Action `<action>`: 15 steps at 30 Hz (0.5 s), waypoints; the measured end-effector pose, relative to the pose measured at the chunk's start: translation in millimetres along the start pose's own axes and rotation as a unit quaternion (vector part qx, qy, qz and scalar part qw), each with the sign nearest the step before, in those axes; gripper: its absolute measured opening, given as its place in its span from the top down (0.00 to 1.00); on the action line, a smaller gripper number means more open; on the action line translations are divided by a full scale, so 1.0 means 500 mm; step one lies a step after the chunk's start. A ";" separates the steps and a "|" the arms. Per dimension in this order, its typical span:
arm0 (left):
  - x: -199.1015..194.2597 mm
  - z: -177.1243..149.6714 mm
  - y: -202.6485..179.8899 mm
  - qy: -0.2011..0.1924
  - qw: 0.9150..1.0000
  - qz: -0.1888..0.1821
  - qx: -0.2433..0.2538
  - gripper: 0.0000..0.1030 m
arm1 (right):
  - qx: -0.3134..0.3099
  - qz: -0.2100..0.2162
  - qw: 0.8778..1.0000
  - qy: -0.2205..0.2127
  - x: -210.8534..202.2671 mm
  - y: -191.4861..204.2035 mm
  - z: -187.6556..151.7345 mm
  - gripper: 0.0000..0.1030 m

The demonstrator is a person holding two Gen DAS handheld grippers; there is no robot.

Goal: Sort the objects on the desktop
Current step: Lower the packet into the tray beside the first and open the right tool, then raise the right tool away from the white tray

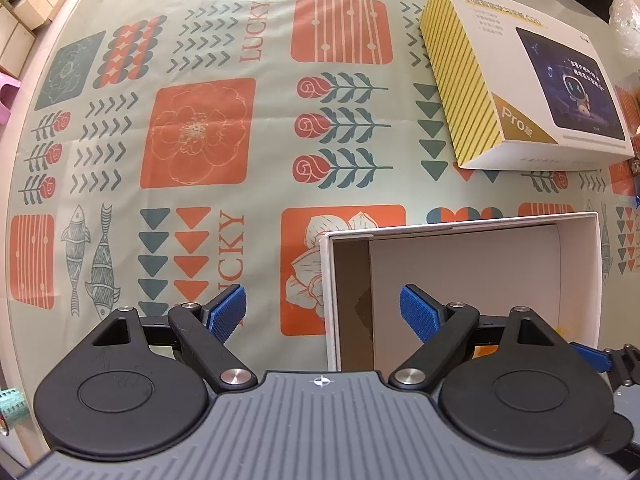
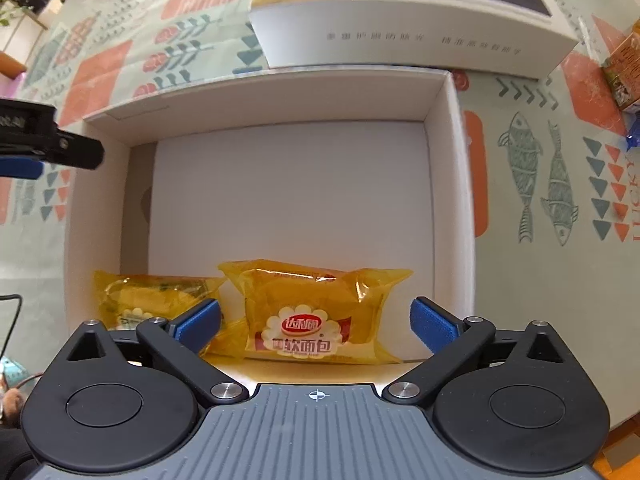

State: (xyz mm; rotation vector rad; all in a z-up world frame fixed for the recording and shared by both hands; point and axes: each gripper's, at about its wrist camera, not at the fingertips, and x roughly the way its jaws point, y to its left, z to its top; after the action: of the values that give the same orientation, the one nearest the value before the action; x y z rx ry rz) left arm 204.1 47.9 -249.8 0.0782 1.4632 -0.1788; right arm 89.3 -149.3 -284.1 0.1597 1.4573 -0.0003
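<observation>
In the right wrist view, two yellow bread packets lie side by side at the bottom of an open white box (image 2: 448,92), against its near wall. The larger bread packet (image 2: 316,312) sits low in the middle of the frame: translucent yellow film, crimped ends, and a white scalloped badge with a red oval logo above the characters 软面包 on a red band. The second bread packet (image 2: 156,296) lies just to its left, partly hidden behind the blue left pad; its print is too blurred to read. The rest of the box floor is bare white card, with a brown strip along its left side.

The right tool (image 2: 316,322) stands wide, its blue pads on either side of the larger packet and not touching it. The left tool (image 1: 322,310) is also spread wide and holds nothing; it hangs over the left wall of the same white box, lower middle of the left wrist view.

At upper right of that view lies a product box (image 1: 520,80) with yellow diagonal stripes, a gold corner reading "Pro", and a picture of a tablet showing a cartoon robot. The table (image 1: 240,120) wears a patterned cloth printed with fish, flowers and the word "LUCKY". A small orange carton (image 2: 624,72) stands at the right edge of the right wrist view.
</observation>
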 end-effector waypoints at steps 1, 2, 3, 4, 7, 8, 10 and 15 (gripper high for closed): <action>-0.003 -0.003 -0.002 -0.001 1.000 -0.001 0.000 0.00 | 0.000 0.000 1.000 -0.004 -0.009 -0.002 -0.001 0.00; -0.007 -0.005 -0.004 -0.003 1.000 -0.002 0.000 0.00 | -0.001 -0.001 1.000 -0.010 -0.018 -0.003 -0.002 0.00; -0.010 -0.009 -0.006 -0.004 1.000 -0.002 -0.001 0.00 | -0.001 -0.001 1.000 -0.015 -0.027 -0.005 -0.004 0.00; -0.013 -0.013 -0.008 -0.005 1.000 -0.001 -0.002 0.00 | -0.001 0.000 1.000 -0.020 -0.035 -0.005 -0.005 0.00; -0.022 -0.027 -0.015 -0.007 1.000 0.000 -0.006 0.00 | -0.001 0.005 0.999 -0.036 -0.058 -0.008 -0.008 0.00; -0.025 -0.032 -0.016 -0.008 1.000 0.002 -0.008 0.00 | -0.003 0.005 0.999 -0.042 -0.067 -0.011 -0.010 0.00; -0.032 -0.043 -0.019 -0.010 1.000 0.005 -0.014 0.00 | -0.009 0.000 0.998 -0.056 -0.088 -0.015 -0.019 0.00; -0.056 -0.080 -0.029 -0.016 0.999 0.010 -0.033 0.00 | -0.018 -0.023 0.996 -0.078 -0.124 -0.034 -0.042 0.00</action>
State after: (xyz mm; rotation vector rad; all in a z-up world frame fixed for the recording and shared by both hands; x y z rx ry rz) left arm 159.9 42.0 -225.5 0.0377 1.4353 -0.1149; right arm 60.0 -169.9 -227.0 0.0944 1.3031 -0.0223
